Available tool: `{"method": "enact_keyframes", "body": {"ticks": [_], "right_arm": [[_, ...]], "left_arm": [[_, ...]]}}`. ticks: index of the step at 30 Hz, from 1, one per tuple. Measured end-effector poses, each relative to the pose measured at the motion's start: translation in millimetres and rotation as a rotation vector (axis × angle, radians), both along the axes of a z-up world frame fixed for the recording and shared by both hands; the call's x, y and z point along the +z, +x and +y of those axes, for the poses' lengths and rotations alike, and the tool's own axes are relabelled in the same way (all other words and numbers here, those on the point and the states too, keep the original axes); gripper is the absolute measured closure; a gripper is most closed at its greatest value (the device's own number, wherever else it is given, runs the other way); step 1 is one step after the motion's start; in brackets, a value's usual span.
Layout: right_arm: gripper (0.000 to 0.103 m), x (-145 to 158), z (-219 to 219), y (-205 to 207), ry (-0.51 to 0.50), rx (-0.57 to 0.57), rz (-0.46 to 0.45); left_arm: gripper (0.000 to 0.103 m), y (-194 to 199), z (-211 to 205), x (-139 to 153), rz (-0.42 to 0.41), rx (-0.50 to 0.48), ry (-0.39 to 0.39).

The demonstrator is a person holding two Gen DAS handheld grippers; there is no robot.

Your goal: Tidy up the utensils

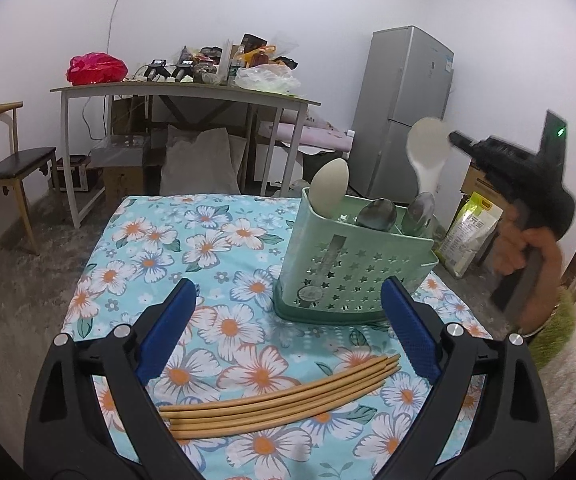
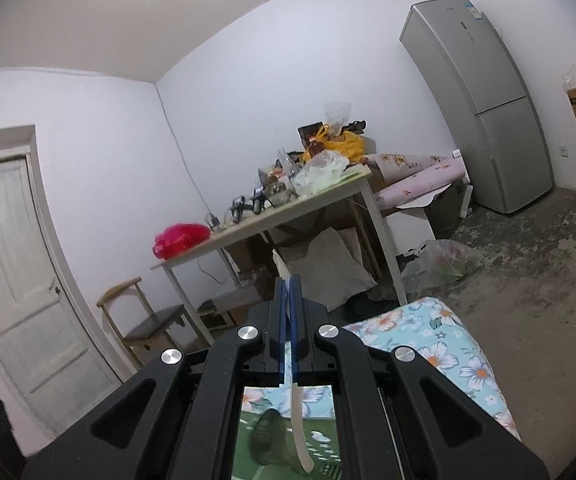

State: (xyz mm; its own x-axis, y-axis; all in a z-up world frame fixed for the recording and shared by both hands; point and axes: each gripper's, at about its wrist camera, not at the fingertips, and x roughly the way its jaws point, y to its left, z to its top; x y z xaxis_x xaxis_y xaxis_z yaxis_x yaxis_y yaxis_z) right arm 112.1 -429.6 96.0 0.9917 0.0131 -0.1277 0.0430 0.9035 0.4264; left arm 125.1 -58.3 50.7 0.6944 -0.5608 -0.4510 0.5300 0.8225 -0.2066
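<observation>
Left wrist: green caddy [image 1: 352, 276] holds three spoons [image 1: 376, 214] upright.

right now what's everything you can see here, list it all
utensil caddy: one, green, on the floral tablecloth
chopsticks: a bundle, tan, on the cloth between the left tongs
metal spoons: two, silver, in the caddy
rice paddle: one, cream, in the caddy
white paddle: one, held above the caddy
back table: one, cluttered, by the wall
red bag: one, on that table
fridge: one, grey, far right
chair: one, wooden, left
left tongs: open
right tongs: shut on the white paddle
</observation>
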Motion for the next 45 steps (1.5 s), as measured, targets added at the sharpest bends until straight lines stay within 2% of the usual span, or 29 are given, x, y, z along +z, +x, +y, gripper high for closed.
{"method": "enact_keyframes", "body": {"ticks": [6,17,24,25,27,30,33,38,43,45], "right_arm": [[0.101,-30.5,1.6,7.4,-0.029,0.004,0.055],[0.099,-34.7,2.4,-12.2,-0.054,0.031,0.112],[0.098,-42.0,7.9,-24.2,0.004,0.227,0.162],[0.096,-43.1,11.8,-25.4,0.004,0.244,0.170],[0.083,-45.9,15.6,-30.1,0.001,0.269,0.191],[0.069,-47.6,16.5,-40.1,0.015,0.283,0.204],[0.060,-45.9,11.3,-55.7,0.053,0.282,0.194],[0.053,-47.3,15.0,-84.0,0.098,0.292,0.192],[0.049,-70.8,39.5,-92.0,0.089,0.280,0.333],[0.043,-88.0,56.0,-89.0,0.050,0.241,0.445]], "left_arm": [[0.013,1.7,2.0,-3.6,0.006,0.001,-0.006],[0.013,-2.2,7.5,-3.8,0.004,0.005,-0.023],[0.013,-3.9,10.1,-3.4,0.004,0.010,-0.023],[0.013,-4.6,11.2,-3.9,0.007,0.012,-0.024],[0.013,-6.3,13.5,-4.8,0.014,0.015,-0.027],[0.013,-10.1,16.4,-6.0,0.023,0.021,-0.025],[0.013,-15.0,21.5,-6.8,0.025,0.025,-0.021],[0.013,-20.2,31.9,-11.8,0.047,0.041,-0.011],[0.013,-27.6,39.6,-24.6,0.092,0.057,0.011],[0.013,-31.3,42.1,-31.8,0.115,0.063,0.017]]}}
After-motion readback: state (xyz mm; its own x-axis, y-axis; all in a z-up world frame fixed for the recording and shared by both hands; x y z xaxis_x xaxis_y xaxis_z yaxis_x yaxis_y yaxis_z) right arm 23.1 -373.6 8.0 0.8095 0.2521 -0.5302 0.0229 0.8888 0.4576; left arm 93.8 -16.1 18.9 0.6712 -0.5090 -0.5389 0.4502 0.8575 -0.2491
